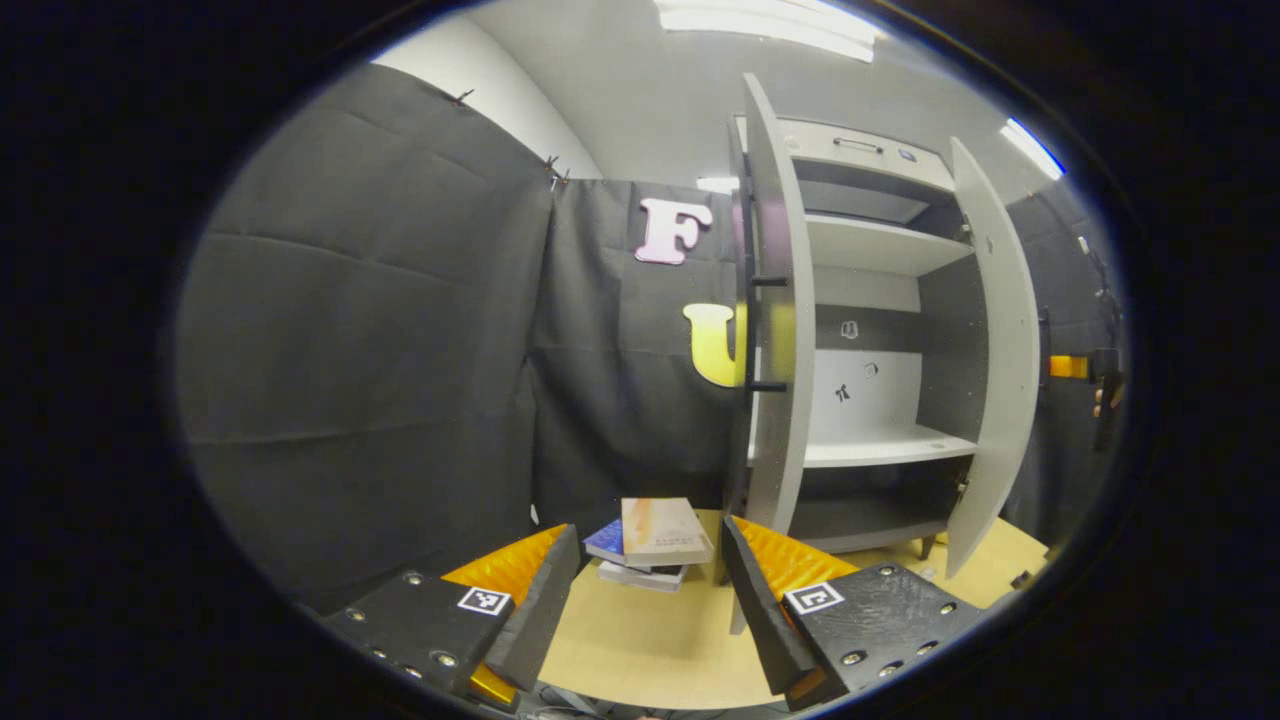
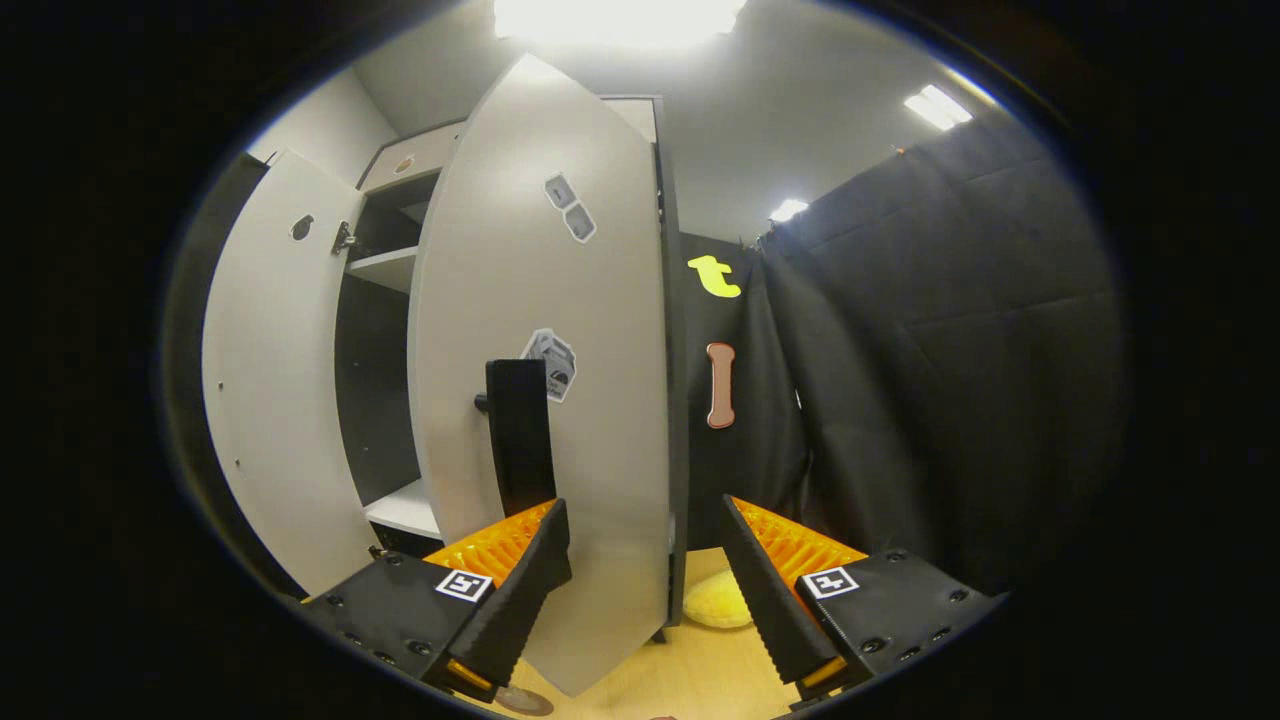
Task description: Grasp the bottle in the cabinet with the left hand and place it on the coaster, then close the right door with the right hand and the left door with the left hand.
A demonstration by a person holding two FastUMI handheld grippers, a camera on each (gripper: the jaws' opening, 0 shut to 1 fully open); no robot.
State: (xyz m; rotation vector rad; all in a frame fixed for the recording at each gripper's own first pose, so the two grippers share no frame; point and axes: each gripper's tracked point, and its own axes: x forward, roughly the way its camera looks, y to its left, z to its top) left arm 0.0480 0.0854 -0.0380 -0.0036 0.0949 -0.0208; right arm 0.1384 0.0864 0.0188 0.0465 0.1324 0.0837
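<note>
The grey cabinet (image 1: pixel 870 250) stands with both doors swung out, and the shelves I can see are bare. In the left gripper view the left door (image 1: pixel 778 300) is edge-on with two black handle posts, and the right door (image 1: pixel 992 350) shows its inner face. My left gripper (image 1: pixel 650 600) is open above the wooden table (image 1: pixel 640 650), well short of the cabinet. My right gripper (image 2: pixel 645 590) is open close to the right door's outer face (image 2: pixel 580 330), its left finger just below the black handle (image 2: pixel 520 430). The left door (image 2: pixel 260 380) is farther off.
A stack of books (image 1: pixel 655 540) lies on the table left of the cabinet foot. A yellow soft thing (image 2: pixel 718 600) rests by the right door's lower corner. A small round brownish disc (image 2: pixel 525 702) sits at the table's near edge. A hand holds the other gripper (image 1: pixel 1098 385) behind the right door.
</note>
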